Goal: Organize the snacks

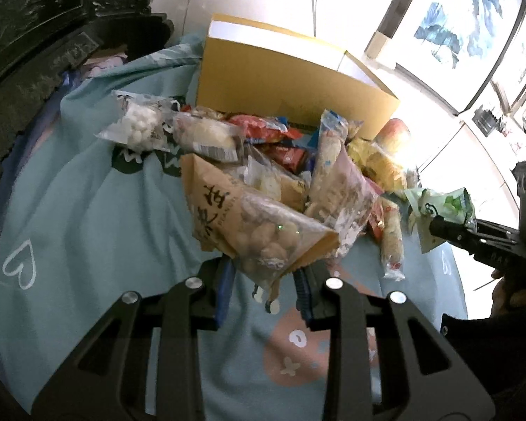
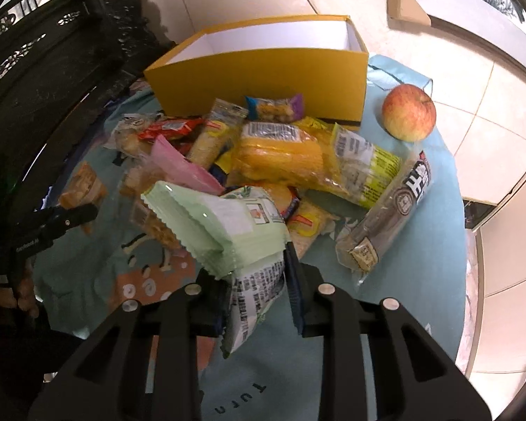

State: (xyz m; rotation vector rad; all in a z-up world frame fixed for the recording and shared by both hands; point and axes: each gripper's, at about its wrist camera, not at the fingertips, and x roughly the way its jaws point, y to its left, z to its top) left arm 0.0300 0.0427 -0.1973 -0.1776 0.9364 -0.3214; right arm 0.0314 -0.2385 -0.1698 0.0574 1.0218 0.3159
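Both tools already have a catch: the left hand-held gripper [image 1: 266, 280] pinches the lower corner of a kraft-and-clear bag of round snacks [image 1: 263, 224], and the right hand-held gripper [image 2: 254, 280] is clamped on a pale green snack packet [image 2: 224, 224], which shows in the left view too, hanging just above the heap. The step in hand looks like carrying both packets to the open yellow box [image 2: 263, 70] that stands behind the pile of snacks [image 2: 298, 154]. To do it well, each packet should clear the heap before travelling, since the kraft bag hangs by one corner and could swing into or drag its neighbours; the two tools should reach the box one after the other, or at opposite ends, so they do not meet over the opening. Letting go low inside the white-lined walls would keep the packets flat. An apple [image 2: 408, 112] sits just beside the box's right end, apart from the pile. The worktop [image 1: 87, 193] is round and covered by a teal cloth printed with hearts and cartoon shapes. Around it are pale floor tiles, dark carved furniture [image 2: 35, 52] on the left, and bright windows.
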